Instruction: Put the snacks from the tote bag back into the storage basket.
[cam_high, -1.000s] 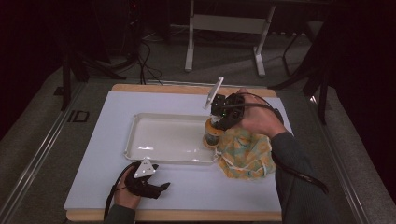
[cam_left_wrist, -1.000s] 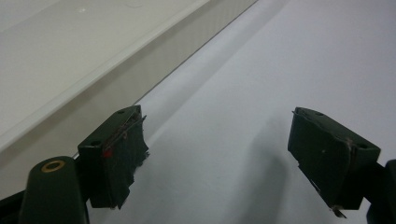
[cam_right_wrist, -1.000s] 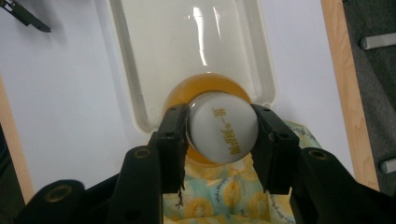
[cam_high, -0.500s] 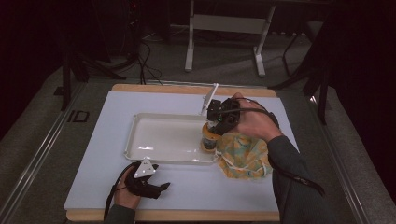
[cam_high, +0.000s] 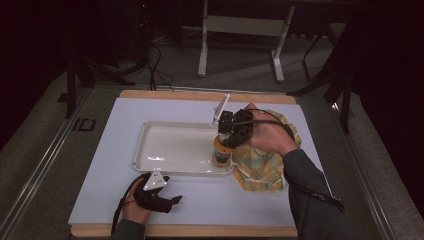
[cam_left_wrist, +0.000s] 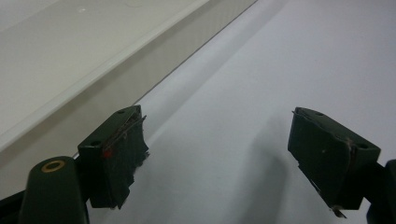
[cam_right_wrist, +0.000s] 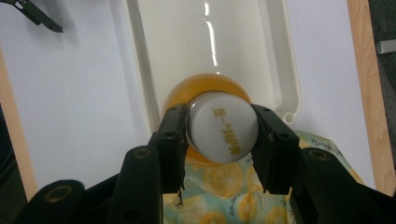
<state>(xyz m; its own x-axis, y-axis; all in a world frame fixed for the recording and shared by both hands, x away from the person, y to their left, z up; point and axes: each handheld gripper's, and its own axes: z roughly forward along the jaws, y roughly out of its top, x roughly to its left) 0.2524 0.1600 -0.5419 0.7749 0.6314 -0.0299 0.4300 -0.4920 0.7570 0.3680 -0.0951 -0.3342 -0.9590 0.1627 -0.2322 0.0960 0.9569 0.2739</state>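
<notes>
Right gripper view showed right gripper clamped on white cap of orange bottle, hanging over tray rim at 3 o'clock, beside lemon-print bag. Left gripper rested apart, idle. Risk: smooth cap slipping; bottle striking rim, tipping.

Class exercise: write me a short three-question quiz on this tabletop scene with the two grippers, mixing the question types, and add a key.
1. True or false: the left gripper holds the bottle.
2. What does the right gripper grip the orange bottle by? A) white cap B) base C) label
3. What lies on the table right of the white tray?

Key:
1. False; its jaws are open and empty.
2. A, the white cap.
3. A lemon-print cloth bag.
</notes>
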